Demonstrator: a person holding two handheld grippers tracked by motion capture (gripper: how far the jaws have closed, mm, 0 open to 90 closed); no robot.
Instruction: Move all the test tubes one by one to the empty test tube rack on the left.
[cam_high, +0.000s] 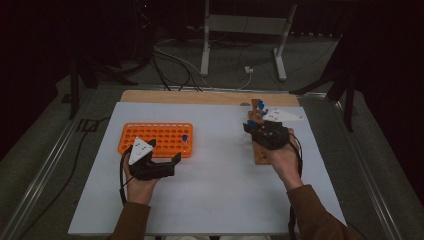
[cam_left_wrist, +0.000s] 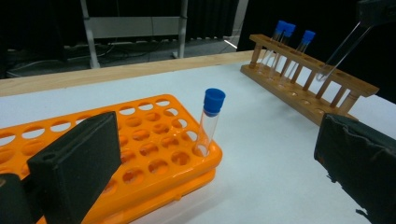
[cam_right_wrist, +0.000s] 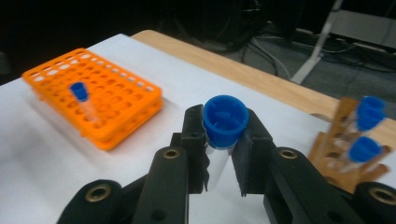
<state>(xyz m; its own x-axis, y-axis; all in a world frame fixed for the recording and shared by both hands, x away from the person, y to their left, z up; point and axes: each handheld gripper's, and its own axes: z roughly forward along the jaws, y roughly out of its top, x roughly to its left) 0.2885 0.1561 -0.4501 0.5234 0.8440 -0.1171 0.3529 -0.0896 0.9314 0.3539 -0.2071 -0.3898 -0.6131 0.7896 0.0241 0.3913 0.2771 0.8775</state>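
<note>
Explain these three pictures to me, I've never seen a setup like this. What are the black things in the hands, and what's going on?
A person sits at a white table and holds a hand-operated two-jaw gripper in each hand. One picture looks down from above; the other two come from cameras riding on each gripper, looking along its black jaws.

On the table lie an orange rack with one blue-capped tube standing in it, and a wooden rack holding three more tubes.

The left gripper is open, beside the orange rack. The right gripper is shut on a capped tube, lifted just above the wooden rack. It looks like tubes are being moved between racks.
</note>
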